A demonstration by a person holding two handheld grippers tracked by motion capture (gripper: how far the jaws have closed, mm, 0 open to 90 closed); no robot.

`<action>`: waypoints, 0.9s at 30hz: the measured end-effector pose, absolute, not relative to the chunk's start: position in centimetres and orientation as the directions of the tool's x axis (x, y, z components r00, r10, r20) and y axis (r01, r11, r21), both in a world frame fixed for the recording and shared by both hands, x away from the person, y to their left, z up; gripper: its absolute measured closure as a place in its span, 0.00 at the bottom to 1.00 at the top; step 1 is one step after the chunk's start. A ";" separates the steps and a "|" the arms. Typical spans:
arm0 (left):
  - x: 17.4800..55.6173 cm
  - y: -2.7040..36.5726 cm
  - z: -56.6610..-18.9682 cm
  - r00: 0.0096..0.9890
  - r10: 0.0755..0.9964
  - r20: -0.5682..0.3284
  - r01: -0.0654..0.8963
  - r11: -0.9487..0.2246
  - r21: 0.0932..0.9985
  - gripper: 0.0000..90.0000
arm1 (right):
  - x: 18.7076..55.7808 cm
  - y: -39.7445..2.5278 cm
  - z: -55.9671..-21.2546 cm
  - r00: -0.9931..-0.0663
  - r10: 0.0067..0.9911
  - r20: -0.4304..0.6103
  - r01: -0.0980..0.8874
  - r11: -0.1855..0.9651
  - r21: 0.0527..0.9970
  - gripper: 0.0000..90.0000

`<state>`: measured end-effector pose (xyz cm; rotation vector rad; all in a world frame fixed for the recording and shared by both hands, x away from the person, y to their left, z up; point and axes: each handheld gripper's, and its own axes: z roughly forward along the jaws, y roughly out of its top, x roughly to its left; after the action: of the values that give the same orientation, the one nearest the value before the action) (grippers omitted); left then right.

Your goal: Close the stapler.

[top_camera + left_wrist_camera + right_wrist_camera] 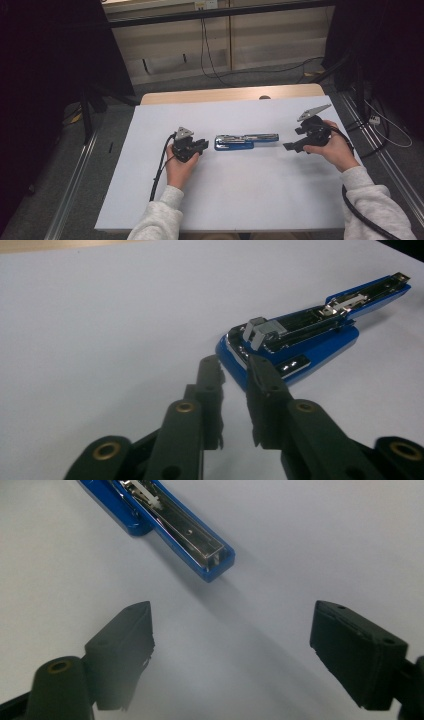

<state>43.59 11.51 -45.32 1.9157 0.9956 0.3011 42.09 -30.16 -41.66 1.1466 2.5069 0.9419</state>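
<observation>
A blue stapler point(245, 141) lies swung open flat on the white table top point(225, 200), with its metal staple channel facing up. My left gripper point(204, 145) sits just left of the stapler's wider end. In the left gripper view its jaws point(235, 367) stand only a narrow gap apart with nothing between them, and their tips almost reach the stapler point(300, 335). My right gripper point(294, 139) hovers off the stapler's right end, tilted. Its jaws point(230, 640) are spread wide and empty, with the stapler's narrow end point(165, 520) a short way ahead.
The white sheet covers a wooden table whose bare back edge point(230, 94) shows. Black cables point(159, 170) trail from both grippers toward the near edge. Beyond the table are floor cables point(210, 55) and dark stands at either side.
</observation>
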 end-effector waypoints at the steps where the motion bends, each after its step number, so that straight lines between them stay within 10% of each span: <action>1: 43.6 11.4 -45.4 0.642 0.745 -0.182 0.516 -0.244 0.821 0.91 | 42.1 -30.2 -41.7 -0.666 0.744 0.057 0.597 0.485 0.639 0.25; 20: 44.6 10.2 -46.4 0.632 0.755 -0.175 0.564 -0.294 0.771 1.00 | 42.9 -28.6 -43.1 -0.683 0.730 0.024 0.604 0.546 0.580 0.94; 27: 44.8 9.6 -46.5 0.642 0.748 -0.170 0.572 -0.320 0.756 1.00 | 43.4 -28.1 -43.7 -0.690 0.723 0.032 0.604 0.551 0.576 0.99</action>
<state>44.75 9.64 -46.52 2.0230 1.0290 0.2661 43.39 -28.06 -43.75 1.1181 2.5782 0.8366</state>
